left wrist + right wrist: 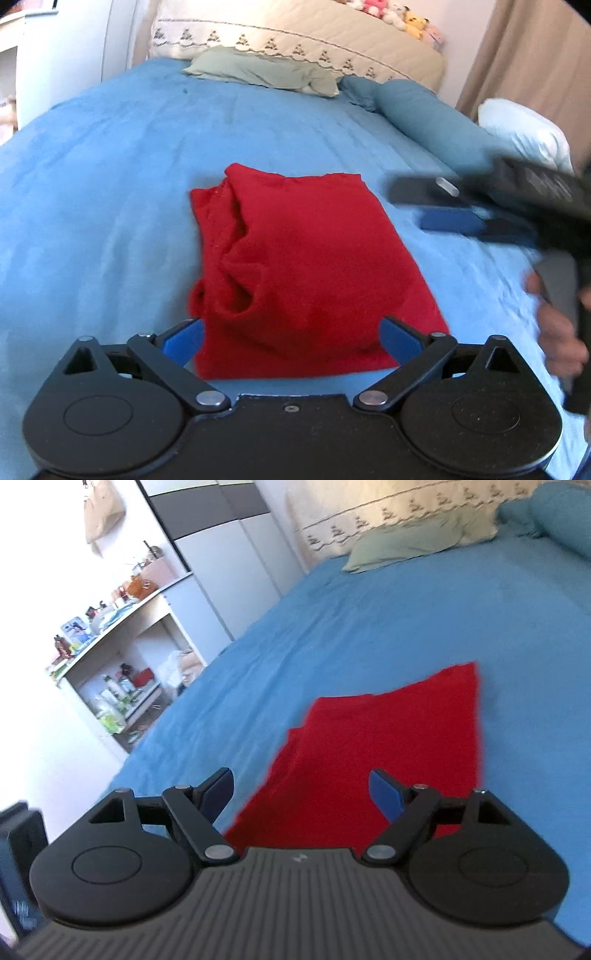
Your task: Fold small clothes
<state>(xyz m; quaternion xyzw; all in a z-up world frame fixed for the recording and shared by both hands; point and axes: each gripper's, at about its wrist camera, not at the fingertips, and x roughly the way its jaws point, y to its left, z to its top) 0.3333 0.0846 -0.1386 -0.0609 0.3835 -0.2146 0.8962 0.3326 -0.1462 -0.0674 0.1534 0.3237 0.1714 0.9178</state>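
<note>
Red garment (306, 266): one piece, folded into a rough rectangle, lying flat on the blue bed (110, 184), near the middle of the sheet; its left side in the left wrist view is bunched into rumpled folds, the rest smooth. In the right wrist view the same garment (388, 746) shows a stepped edge at its left where layers overlap. Left claw (293, 341): blue fingers spread wide, holding nothing, set at the near edge of the garment with one finger at either side of it; whether the tips touch the cloth cannot be told. Right claw (303, 794): fingers likewise wide apart, empty, above the near end of the garment. In the left wrist view the right claw (443, 206) appears blurred at the right, beside the garment's right edge and apart from it, with the person's hand (557, 328) on its grip. Green pillow (258, 70): at the head of the bed, against a cream headboard cover (332, 37) with a stitched tree border. Teal bolster (417, 114) and white pillow (524, 129): at the far right of the bed. Soft toys (391, 13): along the top of the headboard. White shelf unit (122, 646): beside the bed, crowded with bottles and small items.
</note>
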